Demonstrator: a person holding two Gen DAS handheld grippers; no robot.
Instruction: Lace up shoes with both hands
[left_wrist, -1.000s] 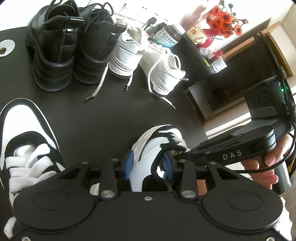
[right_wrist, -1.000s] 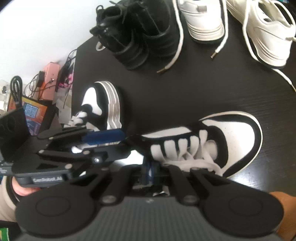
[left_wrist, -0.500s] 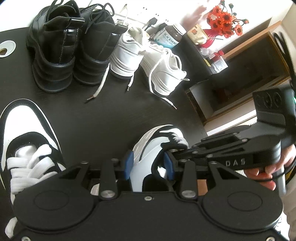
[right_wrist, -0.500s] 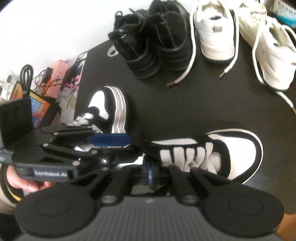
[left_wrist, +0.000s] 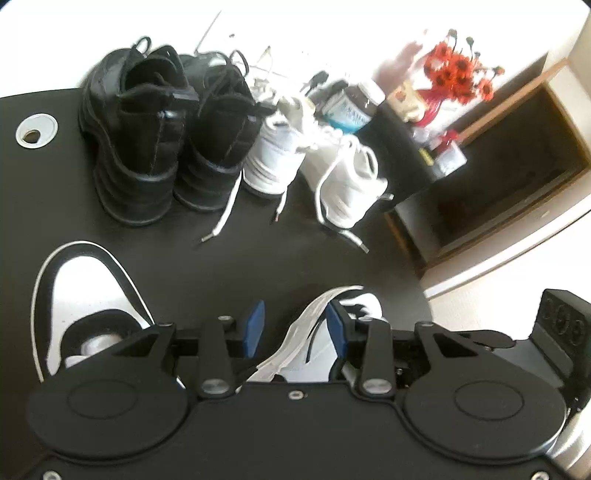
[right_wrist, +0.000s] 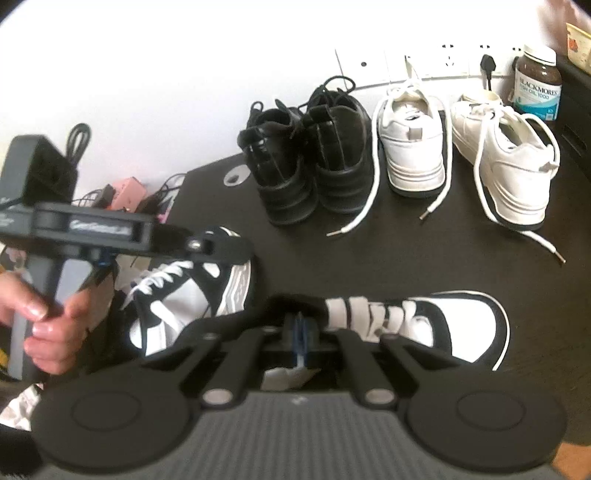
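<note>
Sneaker (right_wrist: 424, 325) lies lengthwise, toe rightward; right tool (right_wrist: 300, 332) clenched on lace (right_wrist: 284, 376), left tool (left_wrist: 295, 328) released.

Dark worktop (right_wrist: 424, 258) against white wall (right_wrist: 147, 74), bright daylight.
Black woodgrain surface with metal cable grommet (left_wrist: 36, 131) near far corner. Row of white wall sockets (right_wrist: 424, 62), one with black plug (right_wrist: 487, 66). Beyond worktop edge: open wooden cabinet (left_wrist: 498, 177), pale floor (left_wrist: 517, 273), red artificial flowers (left_wrist: 458, 74).
</note>
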